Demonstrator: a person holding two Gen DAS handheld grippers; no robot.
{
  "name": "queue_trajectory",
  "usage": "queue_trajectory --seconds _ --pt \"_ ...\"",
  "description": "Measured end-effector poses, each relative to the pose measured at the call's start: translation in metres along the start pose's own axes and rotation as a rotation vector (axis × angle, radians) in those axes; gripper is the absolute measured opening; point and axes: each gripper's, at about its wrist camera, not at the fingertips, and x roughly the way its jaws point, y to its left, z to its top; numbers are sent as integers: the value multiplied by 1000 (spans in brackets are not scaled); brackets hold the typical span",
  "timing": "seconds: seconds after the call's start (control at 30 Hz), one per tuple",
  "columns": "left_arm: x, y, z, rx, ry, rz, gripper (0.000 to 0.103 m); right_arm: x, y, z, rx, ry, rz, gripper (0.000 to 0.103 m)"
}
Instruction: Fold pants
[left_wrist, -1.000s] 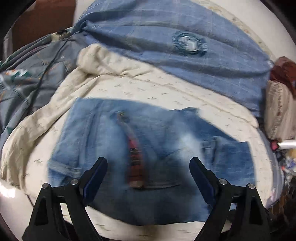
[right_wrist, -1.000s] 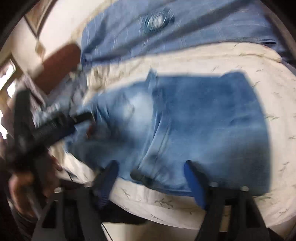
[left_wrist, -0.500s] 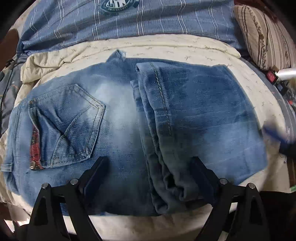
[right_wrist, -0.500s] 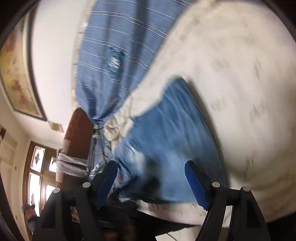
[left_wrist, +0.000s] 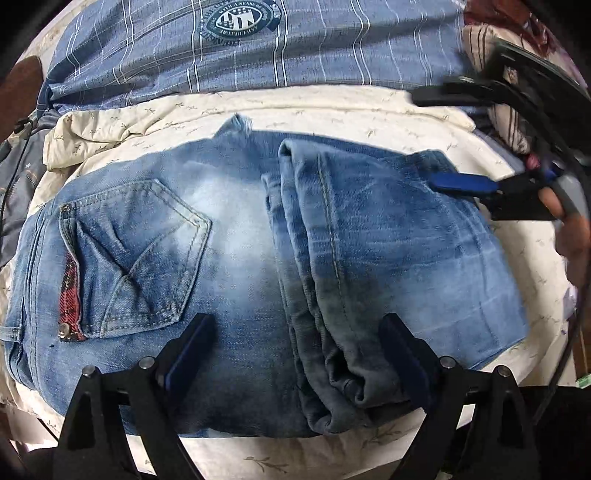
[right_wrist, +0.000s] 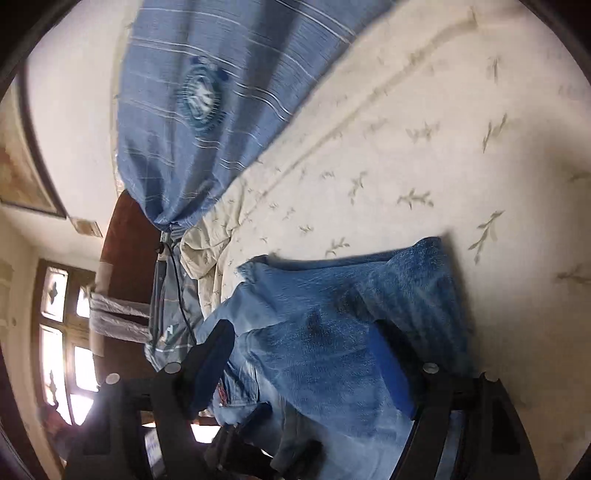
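Now reaching in at the folded jeans (left_wrist: 236, 258)' far edge: right gripper (left_wrist: 461, 183), unclenched. Hovering spread and empty over the jeans: left gripper (left_wrist: 295, 354). Showing unreadable crest lettering: plaid cover (left_wrist: 240, 22).

- The jeans (left_wrist: 240, 236) hide the bedspread (left_wrist: 332, 107) beneath them.
- The right wrist view is motion-blurred.
- The plaid pillow (left_wrist: 258, 48) is cut off at the top edge.
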Motion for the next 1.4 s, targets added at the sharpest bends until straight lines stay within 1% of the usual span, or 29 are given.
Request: queue_trajectory --seconds 0.07,0.13,0.2,0.33,0.4,0.43,0.47,0.5,0.53,0.57,0.63,0.7,0.73,0.77,0.8,0.87,0.93,0.97,1.03,1.1,1.13,1.17,1.2,1.23,1.27,1.3,1.33,1.37,1.4 --pt "-11 9 3 -31 -35 -14 92 -17 7 -9 -29 -14 13 78" --pt "-21 17 12 -67 -77 -15 92 -30 6 -23 -22 -17 29 78" --pt "-26 24 24 -97 -114 -7 92 -44 1 -45 -20 -20 44 78" --pt "-10 22 54 -99 -103 8 92 -59 -23 -88 37 -20 100 78" --pt "1 17 66 -93 -97 2 92 -51 -36 -101 55 11 122 78" --pt "6 13 70 -78 -99 21 92 -47 -40 -104 53 24 114 78" --pt "13 8 72 -53 -89 78 92 -43 -46 -106 66 22 103 77" --pt "34 6 72 -36 -11 197 93 -42 -52 -107 93 8 119 77" --pt "45 10 71 -58 28 209 96 -43 -54 -108 102 -2 129 77" --pt "47 14 71 -93 15 212 103 -42 -53 -108 93 -1 125 77" --pt "44 15 74 -111 26 237 103 -40 -47 -109 62 2 100 77" --pt "36 13 75 -105 22 193 102 -41 -44 -111 30 9 79 77" --pt "29 13 75 -101 11 185 102 -41 -43 -109 30 9 80 77" --pt "21 12 74 -102 -12 166 102 -44 -43 -109 32 7 85 77" --pt "9 10 71 -96 -43 123 102 -48 -40 -108 20 -2 93 78" --pt "-15 8 61 -83 -105 62 102 -62 -33 -107 -15 -55 88 78" --pt "-36 5 48 -56 -168 -8 102 -79 -32 -100 -19 -114 93 78" --pt "-40 1 44 -46 -182 -16 102 -86 -31 -94 -21 -142 71 78" --pt "-37 -7 33 -13 -161 -57 102 -89 -31 -79 -28 -165 23 78" --pt "-21 -13 23 20 -112 -52 102 -84 -32 -58 -33 -177 -29 78" --pt "-8 -15 19 34 -68 -45 100 -77 -31 -47 -39 -170 -43 77" --pt "3 -15 16 39 -34 -40 92 -70 -29 -39 -53 -160 -53 76" --pt "14 -17 12 43 7 -23 89 -60 -26 -29 -69 -151 -81 75" --pt "19 -16 10 40 16 -21 89 -52 -25 -22 -85 -141 -118 71" --pt "16 -17 7 36 -3 -24 89 -42 -23 -14 -102 -131 -155 62" --pt "16 -18 6 43 -14 -17 89 -34 -24 -9 -99 -121 -175 57" --pt "16 -19 6 46 -16 -15 89 -26 -25 -6 -97 -108 -190 47" --pt "15 -20 4 45 -18 -14 90 -15 -25 -3 -110 -89 -210 32" --pt "15 -19 3 42 -20 -17 90 -8 -24 -2 -131 -75 -249 30"
